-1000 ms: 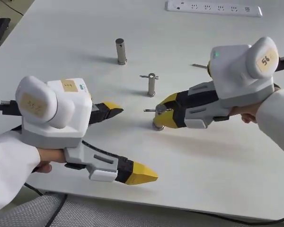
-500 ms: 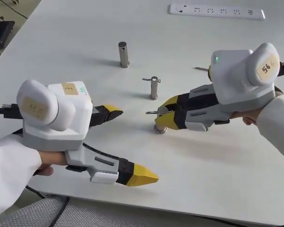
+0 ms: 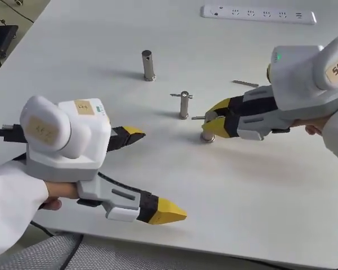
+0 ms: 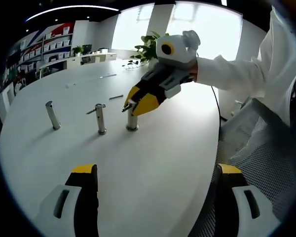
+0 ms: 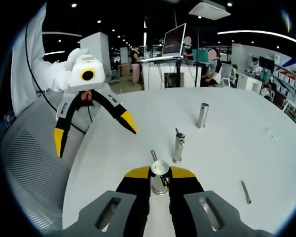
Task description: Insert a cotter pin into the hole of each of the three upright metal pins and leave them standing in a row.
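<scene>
My right gripper [image 3: 212, 121] is shut on the top of an upright metal pin [image 3: 207, 135] with a cotter pin [image 3: 198, 117] sticking out of its hole. In the right gripper view the jaws [image 5: 159, 174] clamp that pin's head [image 5: 159, 168]. Just left of it stands a second pin [image 3: 183, 106] with a cotter pin across its top. A third pin [image 3: 149, 65] stands farther back left with a bare hole. A loose cotter pin [image 3: 245, 84] lies on the table behind the right gripper. My left gripper [image 3: 152, 174] hangs open and holds nothing at the near left.
The white table [image 3: 242, 191] has its near edge just below the left gripper. A power strip [image 3: 258, 13] lies at the far side. A grey mesh chair [image 3: 56, 250] sits under the near edge. Desks, monitors and people show beyond the table's far end.
My right gripper has carried the gripped pin to the right and a little farther away, closer to level with the middle pin. The left gripper has stayed put and open.
</scene>
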### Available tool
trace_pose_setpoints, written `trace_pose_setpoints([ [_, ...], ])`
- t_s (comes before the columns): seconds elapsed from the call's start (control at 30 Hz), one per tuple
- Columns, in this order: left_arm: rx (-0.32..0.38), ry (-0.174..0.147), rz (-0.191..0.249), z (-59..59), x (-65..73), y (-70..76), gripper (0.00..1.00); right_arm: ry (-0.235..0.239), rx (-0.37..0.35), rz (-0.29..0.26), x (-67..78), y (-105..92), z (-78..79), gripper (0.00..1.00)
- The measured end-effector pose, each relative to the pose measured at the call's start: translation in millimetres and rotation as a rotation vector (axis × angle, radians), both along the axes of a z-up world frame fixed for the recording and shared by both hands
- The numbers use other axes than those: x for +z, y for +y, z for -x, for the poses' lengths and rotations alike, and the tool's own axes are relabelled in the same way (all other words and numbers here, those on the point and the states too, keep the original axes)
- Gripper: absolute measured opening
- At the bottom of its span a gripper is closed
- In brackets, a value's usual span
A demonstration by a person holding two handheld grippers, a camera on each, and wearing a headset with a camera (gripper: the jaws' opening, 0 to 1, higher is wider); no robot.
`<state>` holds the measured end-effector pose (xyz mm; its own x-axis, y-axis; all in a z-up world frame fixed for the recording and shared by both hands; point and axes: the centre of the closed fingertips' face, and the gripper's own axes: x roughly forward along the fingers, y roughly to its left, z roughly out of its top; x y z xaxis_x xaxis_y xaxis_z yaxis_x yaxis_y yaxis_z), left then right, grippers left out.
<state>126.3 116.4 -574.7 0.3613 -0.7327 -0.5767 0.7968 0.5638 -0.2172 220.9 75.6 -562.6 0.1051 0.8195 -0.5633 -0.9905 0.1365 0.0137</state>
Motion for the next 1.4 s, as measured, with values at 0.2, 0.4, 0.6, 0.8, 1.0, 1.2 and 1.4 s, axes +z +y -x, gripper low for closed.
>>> trace_pose_setpoints([
  [0.2, 0.006, 0.0, 0.0, -2.2, 0.8, 0.0, 0.99, -0.014, -0.05, -0.004, -0.8, -9.8, -19.1, 0.08],
  [0.4, 0.01, 0.016, -0.009, -1.1, -1.7, 1.9, 0.99, -0.017, -0.072, 0.002, -6.3, -17.2, -30.2, 0.08],
  [0.6, 0.004, 0.028, 0.0, 1.2, -2.1, -0.1, 0.99, -0.026, -0.093, -0.013, -5.8, -18.6, -36.0, 0.08],
  [0.8, 0.008, 0.032, -0.004, 1.5, -3.3, 0.5, 0.99, -0.011, -0.127, -0.04, -5.0, -18.1, -37.2, 0.08],
  [1.0, 0.011, 0.039, -0.002, 2.1, -2.6, 1.3, 0.99, 0.003, -0.162, -0.069, -4.8, -17.6, -38.6, 0.09],
  [1.2, 0.017, 0.046, -0.012, 3.3, -3.3, 4.3, 0.99, -0.025, -0.181, -0.055, -3.6, -17.2, -38.8, 0.09],
  [1.4, 0.024, 0.037, -0.016, 3.6, 0.1, 5.9, 0.99, -0.026, -0.219, -0.097, 6.2, -20.9, -45.3, 0.26],
])
